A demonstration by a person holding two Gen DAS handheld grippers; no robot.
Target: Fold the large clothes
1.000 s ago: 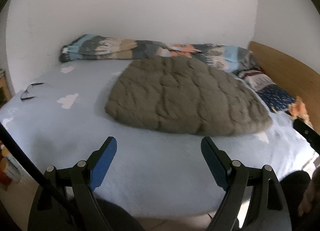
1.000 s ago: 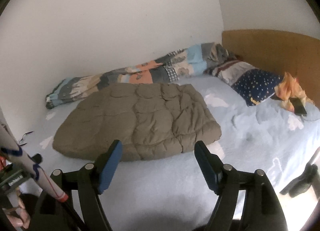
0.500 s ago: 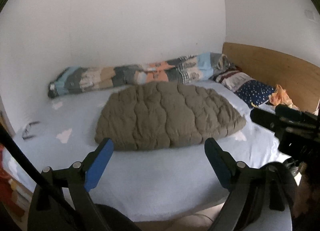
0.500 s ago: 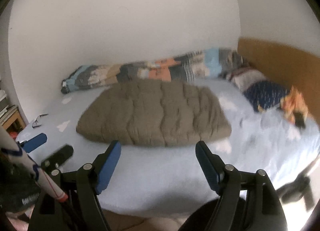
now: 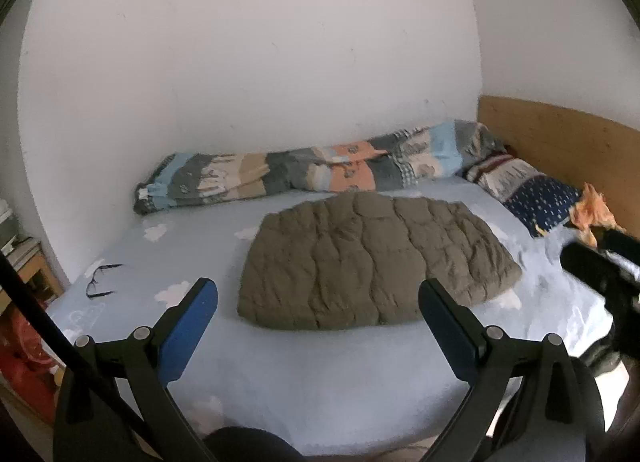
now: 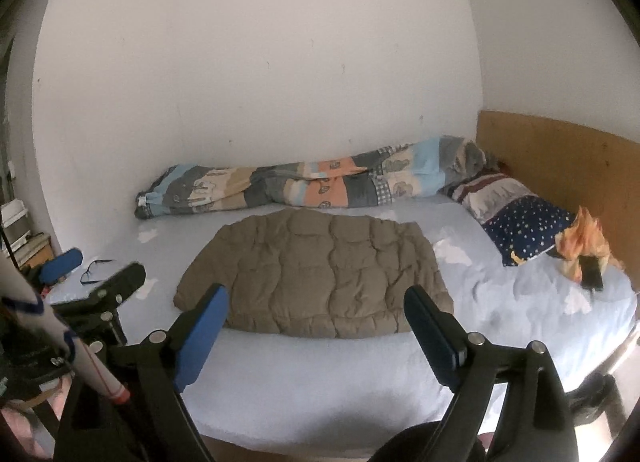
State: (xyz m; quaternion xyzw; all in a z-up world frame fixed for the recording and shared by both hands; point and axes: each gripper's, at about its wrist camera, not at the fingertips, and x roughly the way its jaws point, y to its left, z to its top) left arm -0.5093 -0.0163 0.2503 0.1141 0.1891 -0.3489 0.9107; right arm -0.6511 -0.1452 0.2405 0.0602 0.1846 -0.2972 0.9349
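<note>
A folded olive quilted jacket (image 5: 372, 262) (image 6: 316, 274) lies flat in the middle of a bed with a light blue cloud-print sheet (image 5: 312, 374) (image 6: 304, 382). My left gripper (image 5: 318, 294) hovers above the bed's near edge, short of the jacket, its jaws opening wide with nothing between them. My right gripper (image 6: 316, 302) hangs likewise before the jacket's near edge, jaws opening and empty. Each gripper shows in the other's view: the right gripper (image 5: 600, 274) at the right edge, the left gripper (image 6: 96, 282) at the left.
A rolled patchwork duvet (image 5: 312, 176) (image 6: 304, 186) lies along the back wall. Pillows (image 5: 532, 198) (image 6: 516, 218) and an orange cloth (image 6: 584, 242) with a dark phone (image 6: 592, 276) sit by the wooden headboard (image 5: 560, 150). Glasses (image 5: 100, 282) (image 6: 94, 268) lie on the sheet's left.
Both grippers rose and drew back from the bed, so the jacket looks smaller and farther. Both pairs of jaws spread wider. The jacket did not move.
</note>
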